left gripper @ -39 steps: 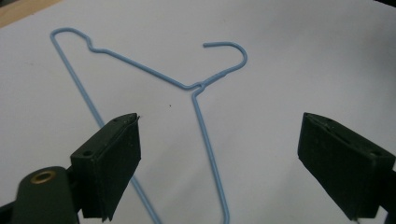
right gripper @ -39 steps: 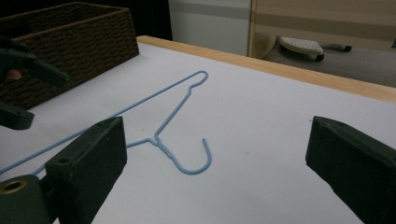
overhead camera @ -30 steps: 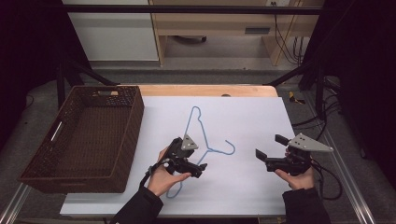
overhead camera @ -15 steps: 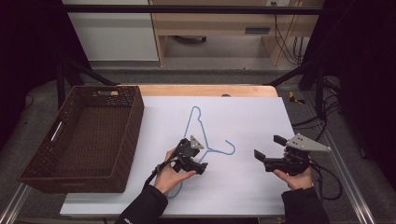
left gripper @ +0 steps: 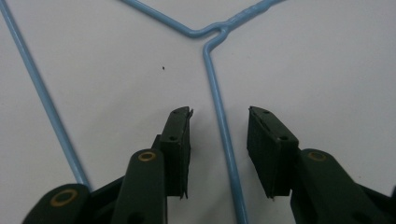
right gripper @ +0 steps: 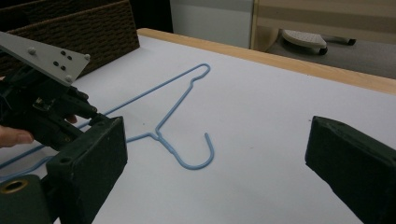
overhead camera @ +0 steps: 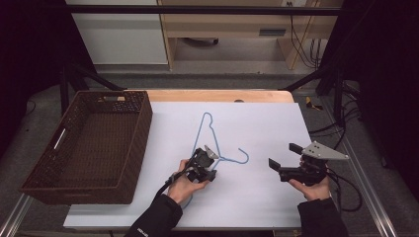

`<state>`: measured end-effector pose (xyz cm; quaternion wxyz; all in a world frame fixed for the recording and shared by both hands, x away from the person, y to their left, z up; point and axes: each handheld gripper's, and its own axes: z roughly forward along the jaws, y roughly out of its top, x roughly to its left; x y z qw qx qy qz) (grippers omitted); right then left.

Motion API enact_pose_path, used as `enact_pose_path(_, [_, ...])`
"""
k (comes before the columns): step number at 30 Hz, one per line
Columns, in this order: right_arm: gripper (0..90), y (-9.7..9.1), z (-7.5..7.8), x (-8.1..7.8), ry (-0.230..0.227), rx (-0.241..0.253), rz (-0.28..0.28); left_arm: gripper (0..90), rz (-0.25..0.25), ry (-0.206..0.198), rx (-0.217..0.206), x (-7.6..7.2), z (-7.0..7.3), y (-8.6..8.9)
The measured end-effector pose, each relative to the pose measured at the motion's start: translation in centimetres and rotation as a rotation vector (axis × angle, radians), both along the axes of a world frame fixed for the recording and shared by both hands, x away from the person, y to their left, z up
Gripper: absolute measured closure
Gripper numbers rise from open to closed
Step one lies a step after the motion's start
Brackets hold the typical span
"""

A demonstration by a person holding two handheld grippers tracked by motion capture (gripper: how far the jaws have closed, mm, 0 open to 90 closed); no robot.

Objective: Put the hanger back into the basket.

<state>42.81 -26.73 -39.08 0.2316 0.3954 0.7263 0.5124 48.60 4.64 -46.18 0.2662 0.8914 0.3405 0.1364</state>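
Observation:
A blue wire hanger point(overhead camera: 245, 157) lies flat on the white table, hook pointing right. My left gripper point(overhead camera: 206, 157) is low over the hanger's middle. In the left gripper view it point(left gripper: 219, 114) is open, its jaws on either side of one hanger wire point(left gripper: 223, 135) just short of the twisted neck, without touching it. My right gripper point(overhead camera: 284, 155) is held open to the right of the hook, apart from it. The right gripper view point(right gripper: 217, 140) shows nothing between its jaws, with the hanger point(right gripper: 161, 135) and the left gripper point(right gripper: 88, 112) beyond.
A dark woven basket point(overhead camera: 138, 133) stands along the table's left side, seen also as the basket point(right gripper: 84, 32) in the right gripper view. A wooden strip point(overhead camera: 217, 95) marks the far table edge. Cables point(overhead camera: 346, 187) trail off the right edge.
My left gripper has slid a little to the right over the hanger, toward its neck. The right gripper has hardly moved.

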Motion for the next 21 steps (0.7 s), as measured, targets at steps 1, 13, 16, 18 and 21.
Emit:
enact_pose_path(1, [6.1, 0.0, 0.0, 0.0, 0.001, 0.001, -0.001, 66.4, -0.003, 0.011, -0.005, -0.1, 0.0, -0.1])
enact_pose_path(13, [6.1, 0.2, -0.1, 0.1, 0.008, -0.002, 0.004, 77.3, 0.022, 0.054, -0.004, 0.1, 0.2, -0.5])
enact_pose_path(16, [6.1, 0.2, -0.1, 0.1, 0.01, 0.001, 0.006, 80.2, 0.019, 0.05, 0.016, 0.1, 0.3, -0.6])
enact_pose_path(18, [6.1, 0.2, -0.1, 0.1, 0.01, 0.001, 0.006, 82.9, 0.017, 0.043, 0.03, 0.0, 0.3, -0.9])
enact_pose_path(21, [6.0, 0.2, -0.1, 0.1, 0.011, -0.002, 0.007, 84.4, 0.015, 0.043, 0.056, -0.1, 0.4, -1.2])
